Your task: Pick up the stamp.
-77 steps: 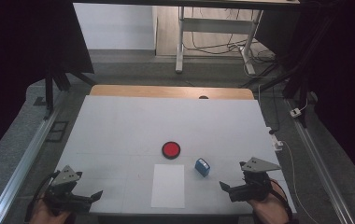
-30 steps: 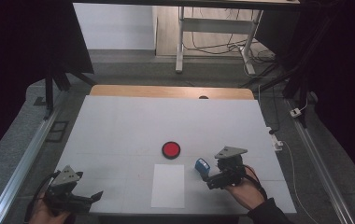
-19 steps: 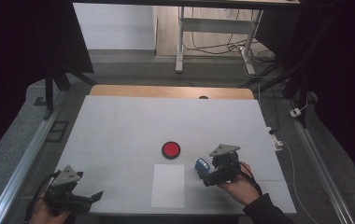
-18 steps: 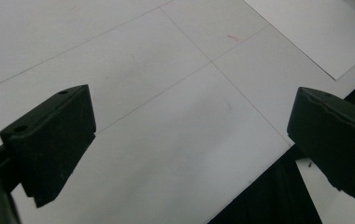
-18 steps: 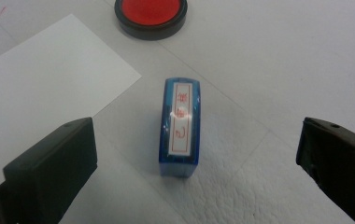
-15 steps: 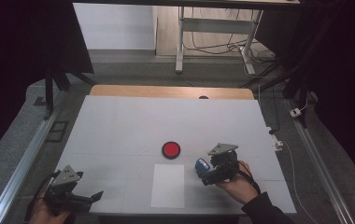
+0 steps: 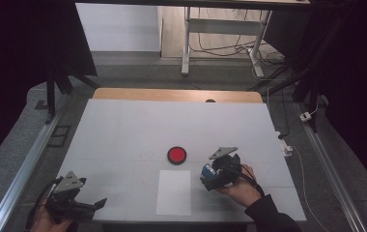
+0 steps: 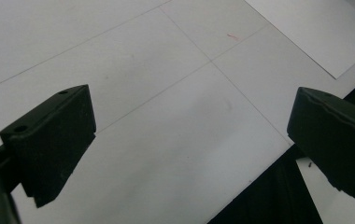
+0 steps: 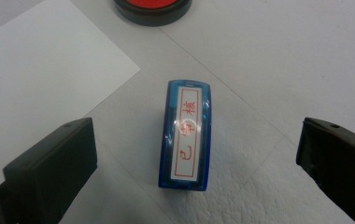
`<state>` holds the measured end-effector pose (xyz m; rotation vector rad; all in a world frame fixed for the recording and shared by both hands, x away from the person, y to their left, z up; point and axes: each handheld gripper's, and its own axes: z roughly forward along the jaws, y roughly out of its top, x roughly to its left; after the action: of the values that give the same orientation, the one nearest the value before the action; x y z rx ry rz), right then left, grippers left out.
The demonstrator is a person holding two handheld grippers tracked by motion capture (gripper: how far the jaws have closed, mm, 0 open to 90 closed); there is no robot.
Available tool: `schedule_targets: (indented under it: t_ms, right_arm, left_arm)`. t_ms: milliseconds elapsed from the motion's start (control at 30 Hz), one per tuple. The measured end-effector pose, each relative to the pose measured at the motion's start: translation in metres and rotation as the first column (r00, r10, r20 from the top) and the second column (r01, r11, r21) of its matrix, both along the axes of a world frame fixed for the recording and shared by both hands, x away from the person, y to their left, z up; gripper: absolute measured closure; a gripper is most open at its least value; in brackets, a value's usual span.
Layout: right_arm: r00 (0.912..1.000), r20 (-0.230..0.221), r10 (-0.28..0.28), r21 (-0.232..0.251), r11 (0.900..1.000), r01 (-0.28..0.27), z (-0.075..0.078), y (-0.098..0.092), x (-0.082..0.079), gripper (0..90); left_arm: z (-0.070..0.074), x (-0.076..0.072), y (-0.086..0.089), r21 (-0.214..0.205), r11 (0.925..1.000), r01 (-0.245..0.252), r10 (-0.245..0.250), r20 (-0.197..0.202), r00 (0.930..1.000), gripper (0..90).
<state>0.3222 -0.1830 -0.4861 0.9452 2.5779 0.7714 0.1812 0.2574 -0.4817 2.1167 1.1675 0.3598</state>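
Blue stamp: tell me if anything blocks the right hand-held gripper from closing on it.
Nothing visible does. The blue stamp lies flat on the table between the open jaws of the right hand-held gripper; bare surface on both sides.

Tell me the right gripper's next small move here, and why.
Probably lower a little and close on the blue stamp. The right gripper is open with the stamp lying centred between its jaws, untouched, beside the white paper; the left gripper is open, away from it.
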Motion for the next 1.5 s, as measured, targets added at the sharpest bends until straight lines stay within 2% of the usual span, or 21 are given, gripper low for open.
schedule_targets:
  t_ms: [133, 200, 367, 567, 600, 700, 967, 1167, 1400, 1500]
  right_arm:
    - [1.0, 0.01, -0.003, -0.01, 0.9999, 0.003, 0.001, 0.002, 0.0, 0.4]
    - [0.9999, 0.011, -0.003, -0.015, 0.9999, 0.003, 0.001, 0.002, 0.0, 4.3]
    - [1.0, 0.007, 0.0, -0.001, 1.0, 0.0, 0.003, 0.002, 0.0, 20.7]
    - [0.9995, -0.03, 0.011, 0.022, 0.9997, -0.011, 0.005, 0.001, 0.001, 40.6]
    - [0.9995, -0.03, 0.011, 0.022, 0.9997, -0.011, 0.005, 0.001, 0.001, 40.6]
    - [0.9989, -0.041, 0.021, 0.016, 0.9997, -0.02, 0.006, 0.003, 0.0, 49.7]
    - [0.9987, -0.05, 0.002, 0.038, 0.9993, 0.0, 0.007, 0.002, 0.001, 58.6]
    - [0.9986, -0.053, -0.005, 0.043, 0.999, 0.007, 0.008, 0.001, 0.002, 68.7]
    - [0.9968, -0.075, -0.03, 0.069, 0.997, 0.035, 0.009, -0.004, 0.005, 70.0]
    - [0.9975, -0.07, -0.01, 0.086, 0.9962, 0.016, 0.011, -0.006, 0.006, 70.0]
  left_arm:
    - [0.0, 0.0, -0.001, 0.005, 1.0, 0.006, -0.006, -0.001, 1.0, 1.9]
    - [0.0, 0.0, -0.001, 0.008, 0.9999, 0.007, -0.007, 0.0, 1.0, 1.9]
    - [0.0, -0.001, -0.001, 0.01, 0.9999, 0.013, -0.013, 0.0, 0.9999, 1.9]
    - [0.0, -0.001, -0.002, 0.016, 0.9997, 0.016, -0.016, 0.003, 0.9999, 2.0]
    - [0.0, -0.001, -0.002, 0.016, 0.9997, 0.016, -0.016, 0.003, 0.9999, 1.9]
    - [0.0, -0.001, -0.002, 0.019, 0.9996, 0.019, -0.02, 0.003, 0.9998, 2.0]
    - [0.0, -0.001, -0.003, 0.027, 0.9994, 0.023, -0.023, 0.003, 0.9997, 2.0]
    - [0.0, -0.001, -0.003, 0.028, 0.9993, 0.024, -0.024, 0.002, 0.9997, 2.0]
    - [0.0, -0.001, -0.003, 0.026, 0.9994, 0.022, -0.022, 0.003, 0.9997, 2.0]
    - [0.0, -0.001, -0.002, 0.023, 0.9995, 0.022, -0.022, 0.003, 0.9998, 2.0]
